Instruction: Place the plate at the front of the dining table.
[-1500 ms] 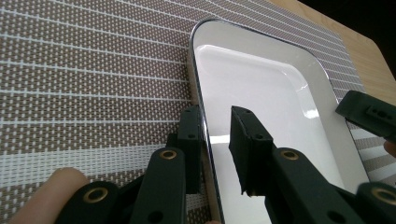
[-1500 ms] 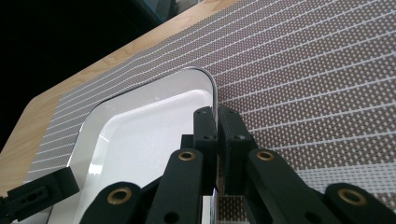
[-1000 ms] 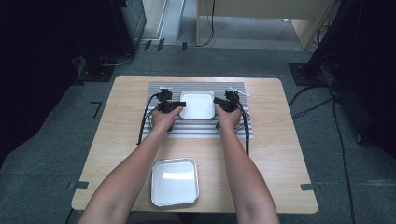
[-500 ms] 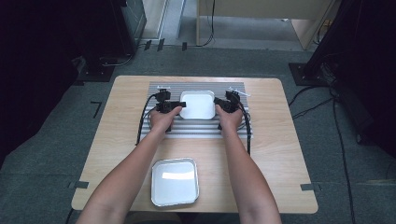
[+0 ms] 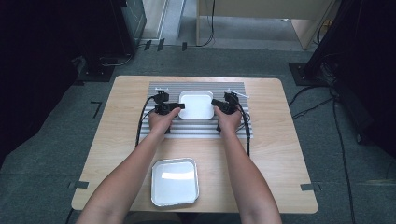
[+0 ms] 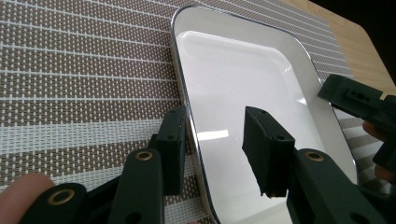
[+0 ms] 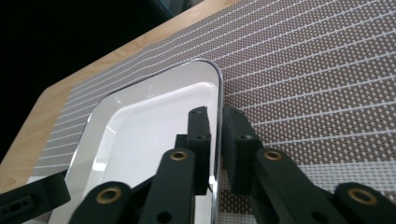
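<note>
Tray on striped mat, between both tongs. Left tongs spread astride rim; right tongs just easing off rim, barely apart. Looks light, stiff, slippery; grip thin rim edges.

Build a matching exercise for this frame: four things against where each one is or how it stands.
1. far tray
2. near tray
3. left gripper
4. right gripper

A. on bare wood at the table's front edge
B. jaws wide apart astride a rim
C. on the striped mat
D. jaws narrowly either side of a rim

Pairs: 1-C, 2-A, 3-B, 4-D
</note>
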Motion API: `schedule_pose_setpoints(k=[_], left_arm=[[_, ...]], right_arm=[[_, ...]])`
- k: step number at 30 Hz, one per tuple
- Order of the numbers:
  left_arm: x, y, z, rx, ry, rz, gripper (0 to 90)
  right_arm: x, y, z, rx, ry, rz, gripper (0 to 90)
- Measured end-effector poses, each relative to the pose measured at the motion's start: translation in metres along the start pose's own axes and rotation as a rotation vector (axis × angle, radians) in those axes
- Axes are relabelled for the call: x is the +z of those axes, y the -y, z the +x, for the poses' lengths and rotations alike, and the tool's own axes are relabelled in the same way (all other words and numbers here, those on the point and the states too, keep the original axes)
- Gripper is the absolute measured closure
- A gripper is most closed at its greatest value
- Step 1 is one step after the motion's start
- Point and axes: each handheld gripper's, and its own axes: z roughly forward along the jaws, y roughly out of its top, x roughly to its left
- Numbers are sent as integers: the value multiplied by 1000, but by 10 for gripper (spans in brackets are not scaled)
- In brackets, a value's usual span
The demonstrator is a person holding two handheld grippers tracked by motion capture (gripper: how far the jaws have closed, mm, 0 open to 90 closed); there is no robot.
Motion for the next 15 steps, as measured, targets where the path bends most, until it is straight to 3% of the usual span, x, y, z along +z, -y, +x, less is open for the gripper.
schedule_pose_setpoints(k=[4,5,6,9,10,11,15], left_arm=[[-2,0,-2,25,-28,-15,517],[-2,2,-2,52,-49,-29,517],[-4,4,-1,81,-74,-57,482],[-7,4,0,83,-70,-64,458],[-12,5,1,81,-74,-75,448],[-14,5,2,81,-77,-77,438],[-26,6,6,79,-54,-91,392]], right_arm=[[-2,-1,3,-2,3,-37,698],[-2,-1,3,-2,3,-37,698],[-4,-2,6,-20,-9,-52,641],[-6,-2,11,-48,-7,-57,615],[-9,-1,16,-96,13,-67,587],[-11,0,18,-111,17,-74,578],[-20,-2,21,-119,24,-116,553]])
